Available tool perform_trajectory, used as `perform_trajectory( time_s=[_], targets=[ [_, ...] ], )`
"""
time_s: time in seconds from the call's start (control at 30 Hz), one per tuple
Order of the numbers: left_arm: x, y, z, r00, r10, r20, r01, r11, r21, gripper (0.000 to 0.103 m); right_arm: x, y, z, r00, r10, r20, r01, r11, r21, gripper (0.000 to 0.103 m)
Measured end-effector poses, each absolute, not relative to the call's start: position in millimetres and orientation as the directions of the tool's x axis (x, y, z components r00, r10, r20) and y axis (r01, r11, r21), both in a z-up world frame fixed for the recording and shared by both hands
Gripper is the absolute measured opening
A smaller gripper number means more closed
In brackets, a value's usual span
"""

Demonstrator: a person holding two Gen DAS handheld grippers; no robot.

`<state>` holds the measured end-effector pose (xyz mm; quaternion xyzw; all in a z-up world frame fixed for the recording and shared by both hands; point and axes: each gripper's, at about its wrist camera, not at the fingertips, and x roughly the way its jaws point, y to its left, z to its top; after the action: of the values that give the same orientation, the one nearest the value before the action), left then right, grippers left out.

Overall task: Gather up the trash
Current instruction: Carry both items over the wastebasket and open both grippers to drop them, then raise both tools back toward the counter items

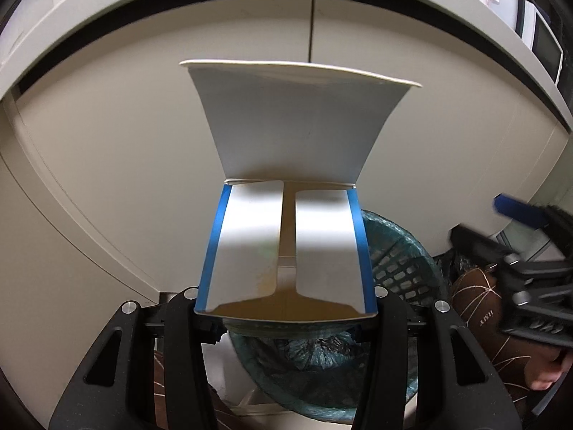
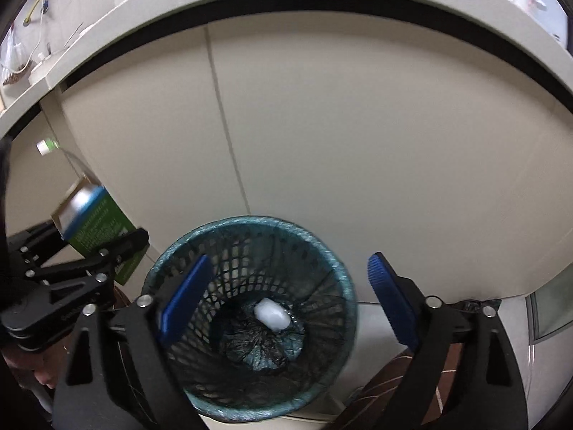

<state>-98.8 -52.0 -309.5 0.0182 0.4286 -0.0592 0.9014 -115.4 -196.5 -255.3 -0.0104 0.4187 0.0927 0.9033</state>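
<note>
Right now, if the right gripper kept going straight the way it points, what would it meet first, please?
Probably the trash basket: the right gripper is open, its fingers framing the basket's mouth, with a white wad at the bottom. Nothing shows in between, though depth is hard to judge.

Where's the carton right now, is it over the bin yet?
The carton is clamped in the left gripper, flap open, above the near rim of the wastebasket. In the right wrist view it sits left of the basket, not yet inside.
</note>
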Motion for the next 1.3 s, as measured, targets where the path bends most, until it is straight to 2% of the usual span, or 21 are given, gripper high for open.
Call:
perform_trajectory(
  time_s=[0.17, 0.47, 0.67, 0.73, 0.8, 1.0, 1.3],
  targets=[
    [-91, -68, -321, 0.598, -0.114, -0.793, 0.156, 0.987, -0.024, 0.047, -119, -218, -253, 0.643, 0.109, -0.758, -0.127, 0.991, 0.036, 0.094],
    [-79, -85, -326, 0.574, -0.126, -0.809, 0.191, 0.981, -0.017, 0.050, -118, -239, -254, 0.648, 0.080, -0.757, -0.071, 0.996, 0.045, 0.095],
    [-90, -92, -328, 0.586, -0.120, -0.801, 0.175, 0.984, -0.019, 0.069, -118, -243, -252, 0.660, 0.071, -0.748, -0.063, 0.997, 0.039, 0.095],
    [-96, -89, -327, 0.593, -0.111, -0.798, 0.167, 0.986, -0.013, 0.070, -118, -244, -252, 0.662, 0.068, -0.746, -0.063, 0.997, 0.035, 0.095],
    [-96, -84, -322, 0.602, -0.107, -0.791, 0.151, 0.988, -0.018, 0.081, -118, -245, -250, 0.667, 0.067, -0.742, -0.065, 0.997, 0.032, 0.095],
    [-94, -64, -276, 0.648, -0.118, -0.752, 0.113, 0.992, -0.058, 0.096, -113, -253, -227, 0.698, 0.063, -0.713, -0.056, 0.998, 0.033, 0.095],
    [-88, -60, -187, 0.711, -0.125, -0.692, 0.091, 0.992, -0.087, 0.097, -99, -269, -161, 0.768, 0.063, -0.637, -0.049, 0.998, 0.040, 0.095]
  ],
)
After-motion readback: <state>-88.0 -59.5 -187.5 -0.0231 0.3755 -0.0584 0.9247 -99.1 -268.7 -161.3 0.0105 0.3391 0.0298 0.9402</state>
